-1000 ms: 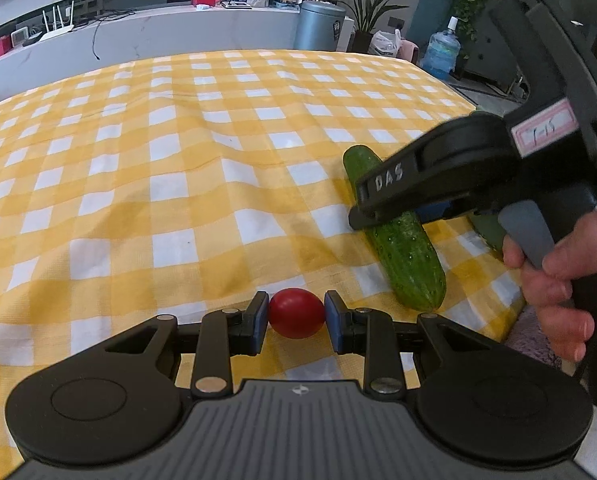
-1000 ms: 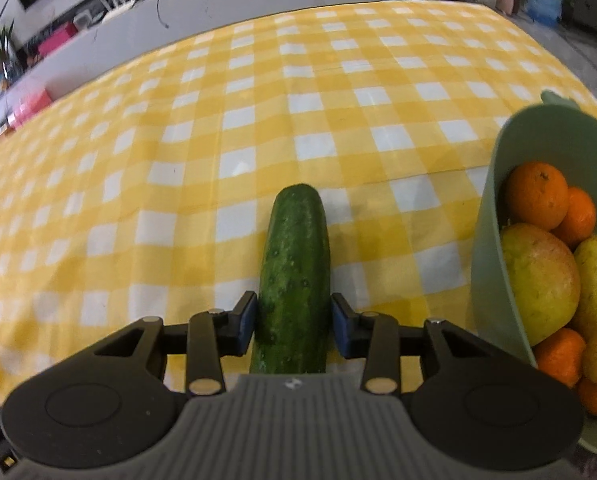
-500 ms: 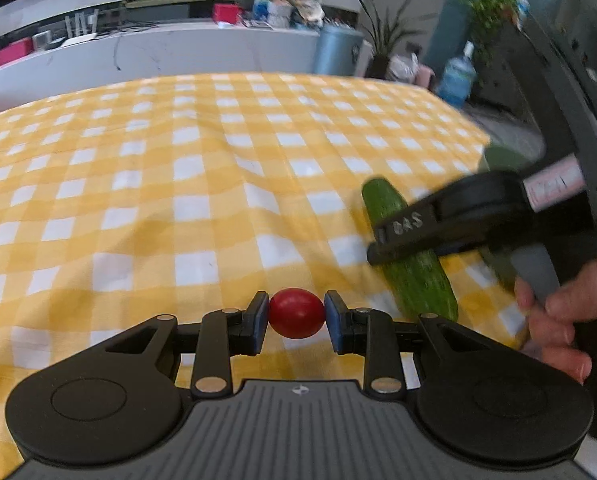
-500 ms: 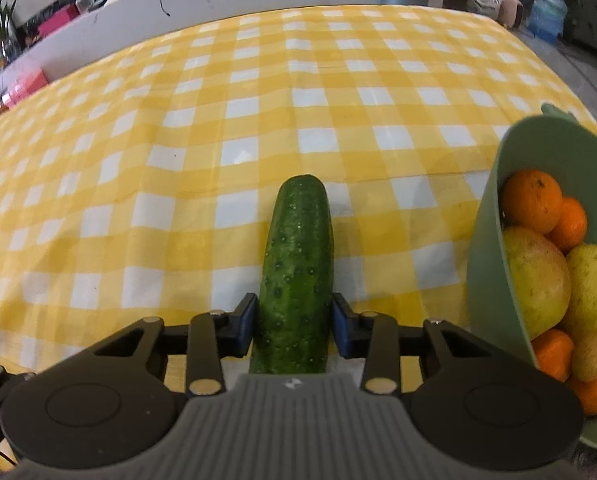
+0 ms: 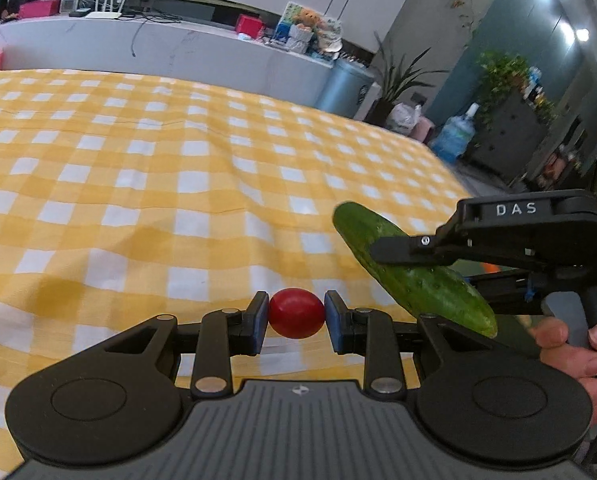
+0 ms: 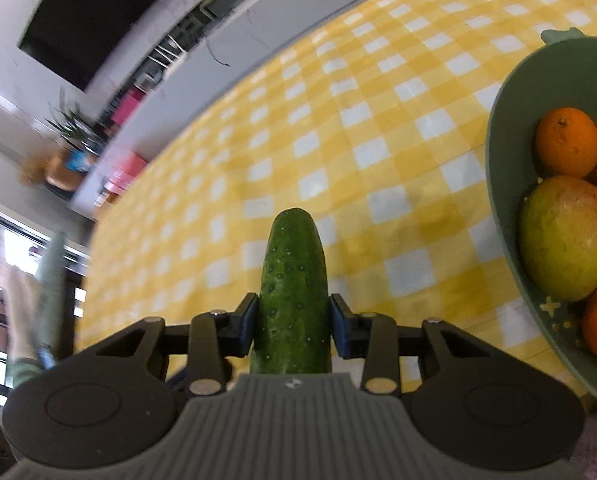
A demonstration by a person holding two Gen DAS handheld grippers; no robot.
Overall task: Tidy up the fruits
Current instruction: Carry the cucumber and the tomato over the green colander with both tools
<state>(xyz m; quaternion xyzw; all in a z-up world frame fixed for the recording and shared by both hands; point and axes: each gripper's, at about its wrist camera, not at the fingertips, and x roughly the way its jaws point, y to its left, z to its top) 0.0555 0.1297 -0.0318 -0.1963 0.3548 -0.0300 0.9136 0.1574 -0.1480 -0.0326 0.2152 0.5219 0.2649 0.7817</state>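
Your right hand-held gripper (image 6: 292,322) pinches the cucumber (image 6: 292,292) near one end, clear of the checked surface (image 6: 378,152), so most of its length sticks out past the pads. That overhang can twist it loose if you swing fast. The green bowl (image 6: 506,216) just beside it is already crowded with oranges (image 6: 566,140) and a mango (image 6: 568,236); a long cucumber may ride up and roll out. Your left hand-held gripper (image 5: 296,318) pinches a small red tomato (image 5: 296,318): squeeze harder and it bursts, ease off and it drops.
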